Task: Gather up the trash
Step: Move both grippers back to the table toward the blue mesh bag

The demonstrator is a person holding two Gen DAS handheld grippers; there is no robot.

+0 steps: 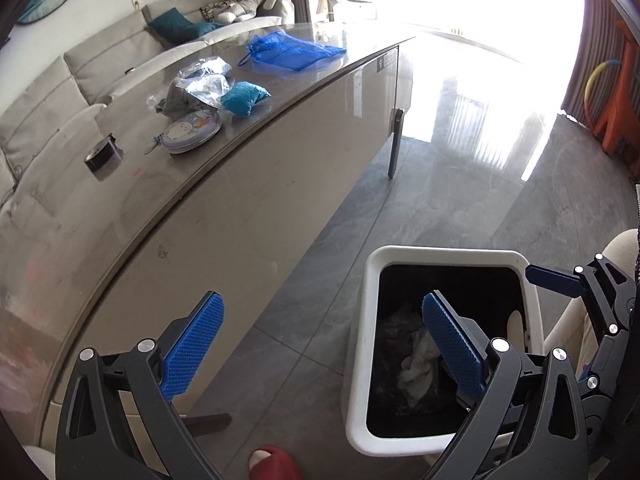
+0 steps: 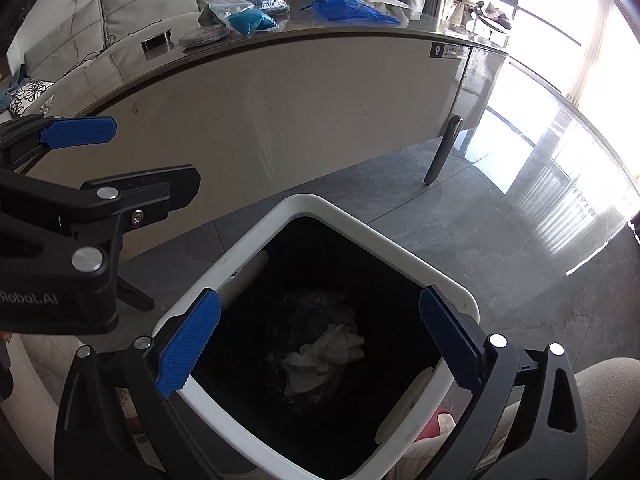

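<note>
A white trash bin [image 2: 444, 280] with a black liner stands on the floor beside the table; crumpled white paper [image 2: 324, 354] lies in it. My right gripper [image 2: 320, 344] is open and empty right above the bin's mouth. My left gripper [image 1: 324, 340] is open and empty, over the floor at the bin's [image 1: 362, 320] left rim. On the table lie a crumpled clear plastic wrapper [image 1: 200, 88], a teal wad [image 1: 244, 98] and a blue mesh bag [image 1: 296, 52].
A round tin [image 1: 192, 132] and a black tape roll [image 1: 103, 155] sit on the grey table [image 1: 132, 216]. A sofa [image 1: 100, 52] runs behind it. A red slipper [image 1: 276, 464] is on the floor by the bin. An orange chair [image 1: 616, 120] stands far right.
</note>
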